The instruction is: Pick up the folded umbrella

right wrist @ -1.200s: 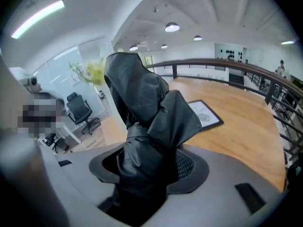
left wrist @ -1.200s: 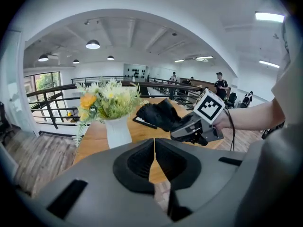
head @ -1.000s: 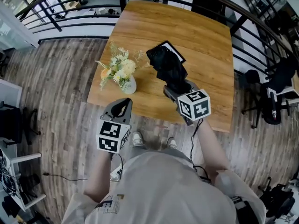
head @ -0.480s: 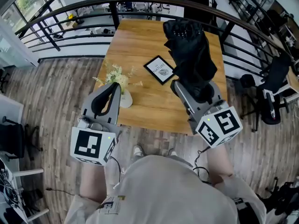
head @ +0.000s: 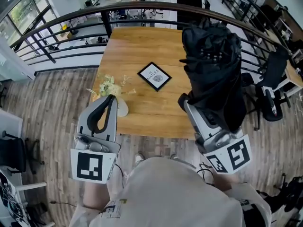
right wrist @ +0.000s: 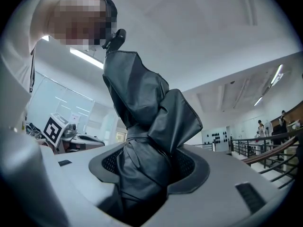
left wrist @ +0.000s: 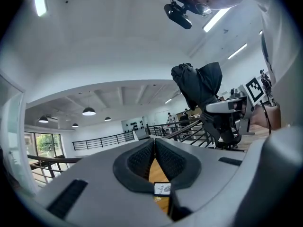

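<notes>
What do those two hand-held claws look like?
Both the left gripper and right gripper are pale grey, with dark ribbed pads. Each carries a white cube with black square markers. A black cable trails from the right one. The person wears a pale shirt.

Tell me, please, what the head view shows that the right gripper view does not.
Only the head view shows the wooden table with the framed picture and the vase of flowers on it. Only the right gripper view shows the ceiling lights and the fingers pressing the fabric close up. Both show the folded umbrella gripped in the right gripper.
</notes>
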The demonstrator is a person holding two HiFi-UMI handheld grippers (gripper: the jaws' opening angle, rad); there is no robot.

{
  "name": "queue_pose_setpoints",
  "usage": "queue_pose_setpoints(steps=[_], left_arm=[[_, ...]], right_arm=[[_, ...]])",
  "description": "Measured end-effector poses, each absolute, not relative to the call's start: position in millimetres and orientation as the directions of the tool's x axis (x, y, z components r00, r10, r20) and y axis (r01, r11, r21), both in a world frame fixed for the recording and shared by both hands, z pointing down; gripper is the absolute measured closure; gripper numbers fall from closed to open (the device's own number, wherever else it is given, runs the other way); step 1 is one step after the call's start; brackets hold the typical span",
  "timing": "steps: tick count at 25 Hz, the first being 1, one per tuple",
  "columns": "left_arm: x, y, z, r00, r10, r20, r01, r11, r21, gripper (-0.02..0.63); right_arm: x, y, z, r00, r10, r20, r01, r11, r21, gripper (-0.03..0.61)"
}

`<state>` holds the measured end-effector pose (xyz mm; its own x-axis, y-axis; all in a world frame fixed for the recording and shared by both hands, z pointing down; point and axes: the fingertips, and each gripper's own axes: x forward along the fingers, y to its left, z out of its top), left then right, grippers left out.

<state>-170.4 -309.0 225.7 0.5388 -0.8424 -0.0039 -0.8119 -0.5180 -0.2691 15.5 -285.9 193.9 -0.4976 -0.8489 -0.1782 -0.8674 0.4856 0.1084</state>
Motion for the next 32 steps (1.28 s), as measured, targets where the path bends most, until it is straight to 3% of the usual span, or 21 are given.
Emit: queue_pose_setpoints(steps=[6,17,32], left_arm=[[-165.3,-302.9,236.6,0.552,-0.834,0.007,-0.802,-0.533,-0.271,0.589],[-151.4,-292.1,261.8,0.560,-0.822,0.101,-0.796,-0.568,-0.210,0.589],[-184.2,-294.2,252.6,0.557,-0.830,0.023,-0.811,-0.549,-0.202,0.591]], right_arm=[[32.2,-270.1,201.8,-0.465,-0.866,-0.184,-0.885,0.456,0.093,0.310],[24.6,-277.4,247.6,-0.487,-0.871,-0.073,-0.873,0.481,0.084,0.310],[20.2,-292.0,257.1,-0.465,-0.884,-0.047,-0.884,0.462,0.065,0.310]])
